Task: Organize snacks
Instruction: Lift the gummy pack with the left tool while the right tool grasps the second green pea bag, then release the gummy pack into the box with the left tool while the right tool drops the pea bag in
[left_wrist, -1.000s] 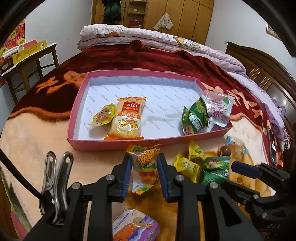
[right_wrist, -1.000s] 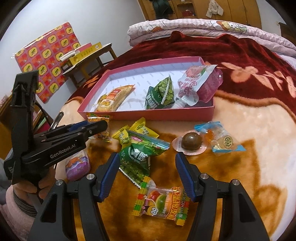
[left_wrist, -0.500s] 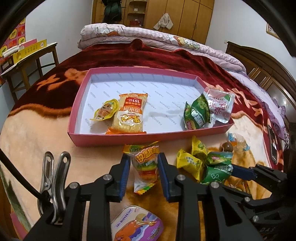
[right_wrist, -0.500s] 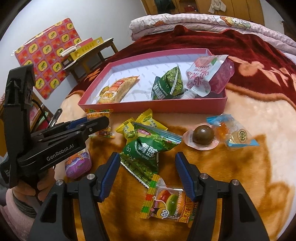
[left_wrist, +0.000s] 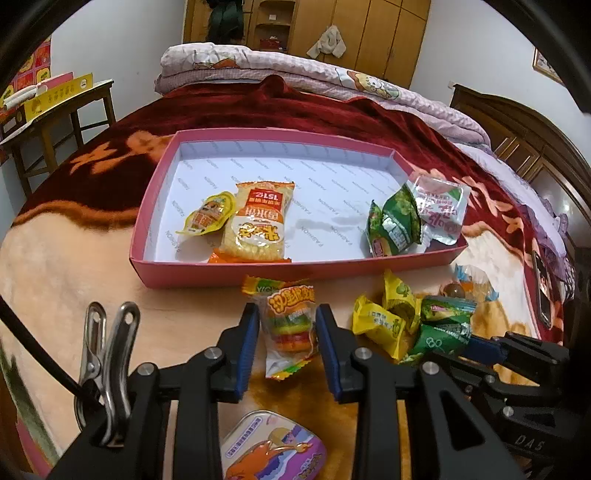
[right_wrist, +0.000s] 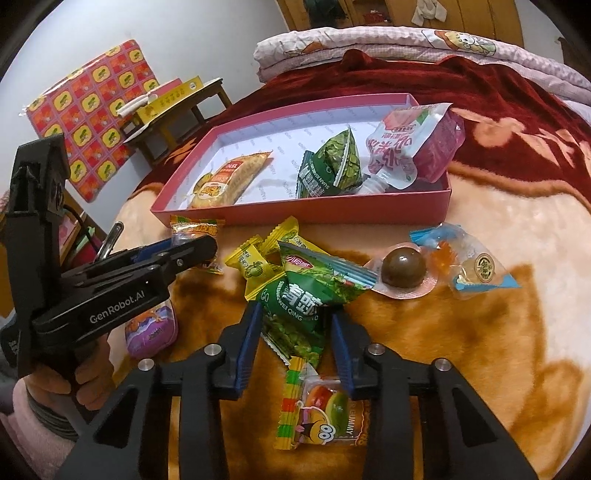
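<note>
A pink tray (left_wrist: 236, 275) (right_wrist: 332, 211) lies on the blanket and holds several snack packs. My left gripper (left_wrist: 287, 334) is shut on a burger gummy pack (left_wrist: 290, 325), its blue pads pressing both sides. My right gripper (right_wrist: 297, 325) has its pads against a green pea pack (right_wrist: 295, 299) lying on the blanket. The left gripper also shows in the right wrist view (right_wrist: 192, 245), with the gummy pack (right_wrist: 195, 229) at its tip.
Yellow candies (right_wrist: 258, 258) (left_wrist: 384, 317), a brown ball sweet (right_wrist: 402, 267), a blue-wrapped jelly (right_wrist: 476, 266), another gummy pack (right_wrist: 325, 413) and a purple tin (left_wrist: 273, 448) lie on the blanket before the tray. A wooden table (left_wrist: 48, 110) stands far left.
The right gripper has closed in on the green pea pack. The left gripper holds the gummy pack and has drawn slightly back from the tray.
</note>
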